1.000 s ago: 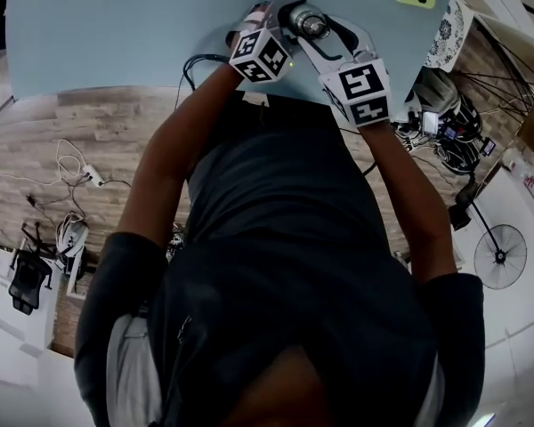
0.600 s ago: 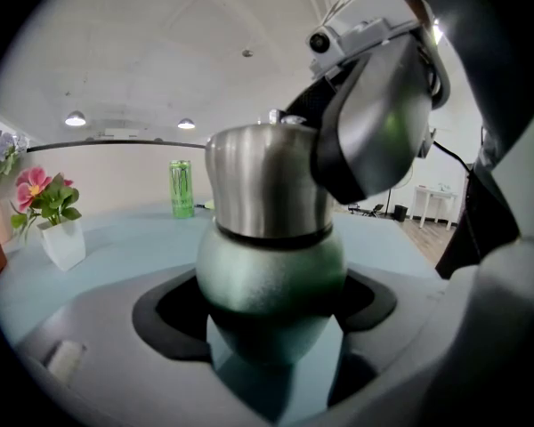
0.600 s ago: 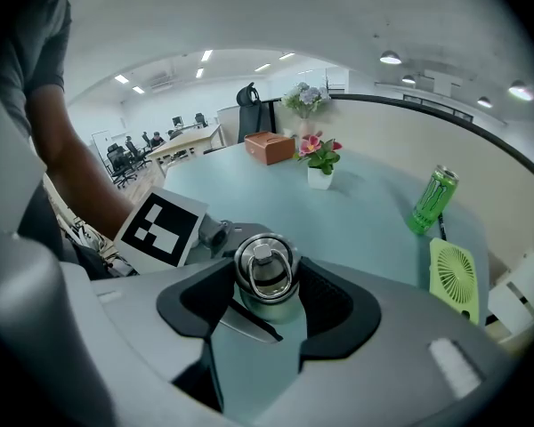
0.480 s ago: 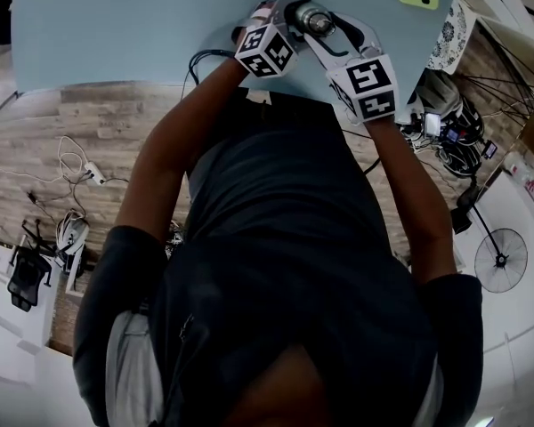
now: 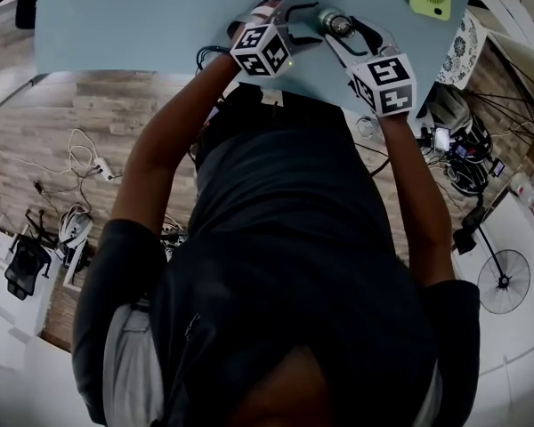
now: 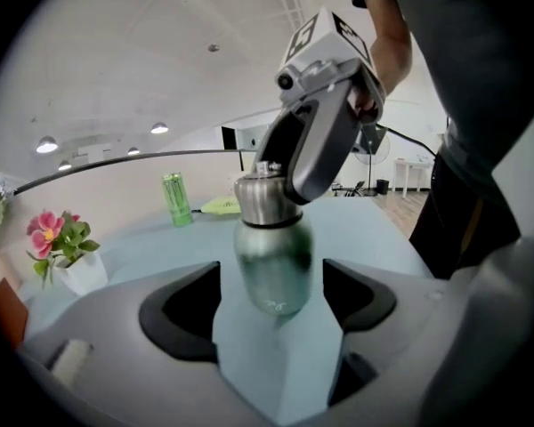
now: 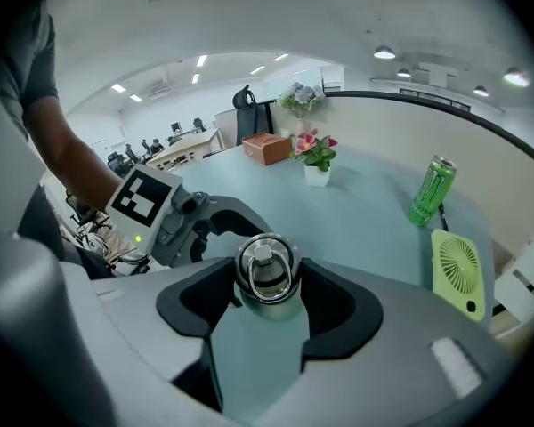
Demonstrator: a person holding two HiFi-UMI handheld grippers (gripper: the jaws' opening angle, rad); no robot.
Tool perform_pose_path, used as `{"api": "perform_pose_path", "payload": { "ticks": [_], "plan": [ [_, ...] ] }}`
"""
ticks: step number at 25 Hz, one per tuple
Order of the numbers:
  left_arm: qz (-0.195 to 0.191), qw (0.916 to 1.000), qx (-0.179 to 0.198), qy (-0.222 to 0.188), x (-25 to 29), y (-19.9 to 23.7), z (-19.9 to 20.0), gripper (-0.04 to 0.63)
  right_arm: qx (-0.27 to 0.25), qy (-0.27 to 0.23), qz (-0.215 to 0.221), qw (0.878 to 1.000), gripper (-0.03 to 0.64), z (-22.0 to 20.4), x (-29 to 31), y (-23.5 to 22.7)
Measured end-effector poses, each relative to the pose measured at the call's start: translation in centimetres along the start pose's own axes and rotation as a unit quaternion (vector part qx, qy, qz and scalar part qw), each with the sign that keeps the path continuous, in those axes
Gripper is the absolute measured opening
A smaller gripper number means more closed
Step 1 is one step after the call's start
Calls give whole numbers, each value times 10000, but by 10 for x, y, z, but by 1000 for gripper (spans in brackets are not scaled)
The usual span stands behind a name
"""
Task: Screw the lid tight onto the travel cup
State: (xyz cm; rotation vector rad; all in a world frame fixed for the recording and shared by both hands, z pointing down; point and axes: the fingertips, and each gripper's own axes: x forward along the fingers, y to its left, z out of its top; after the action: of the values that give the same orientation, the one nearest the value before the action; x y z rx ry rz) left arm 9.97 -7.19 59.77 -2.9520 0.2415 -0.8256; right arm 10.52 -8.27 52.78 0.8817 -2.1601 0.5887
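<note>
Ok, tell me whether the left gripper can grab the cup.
Probably yes: the cup stands unobstructed between the open jaws of the left gripper; the right gripper, jaws opening, holds only the lid.

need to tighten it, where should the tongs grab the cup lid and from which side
Take the lid by its round steel side wall, tongs on opposite sides, coming down from above the upright travel cup. That wall is cylindrical; the small top ring likely gives little purchase.
</note>
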Motion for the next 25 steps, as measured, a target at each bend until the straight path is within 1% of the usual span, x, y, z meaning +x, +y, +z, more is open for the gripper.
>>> {"api": "perform_pose_path", "payload": {
  "ticks": [5, 11, 17, 25],
  "plan": [
    [265, 9996, -43, 6, -33, 13, -2, 410, 54, -27, -56, 10000, 229, 4, -4, 1],
    [798, 9966, -186, -112, -82, 36, 10, 400, 128, -356, -202, 9991, 229, 16, -25, 2],
    [1427, 9890, -218, -312, -143, 59, 28, 385, 377, -972, -403, 9937, 227, 43, -57, 3],
    [2126, 9758, -142, -493, -216, 70, 58, 373, 604, -1876, -537, 9789, 227, 81, -110, 6]
  ]
}}
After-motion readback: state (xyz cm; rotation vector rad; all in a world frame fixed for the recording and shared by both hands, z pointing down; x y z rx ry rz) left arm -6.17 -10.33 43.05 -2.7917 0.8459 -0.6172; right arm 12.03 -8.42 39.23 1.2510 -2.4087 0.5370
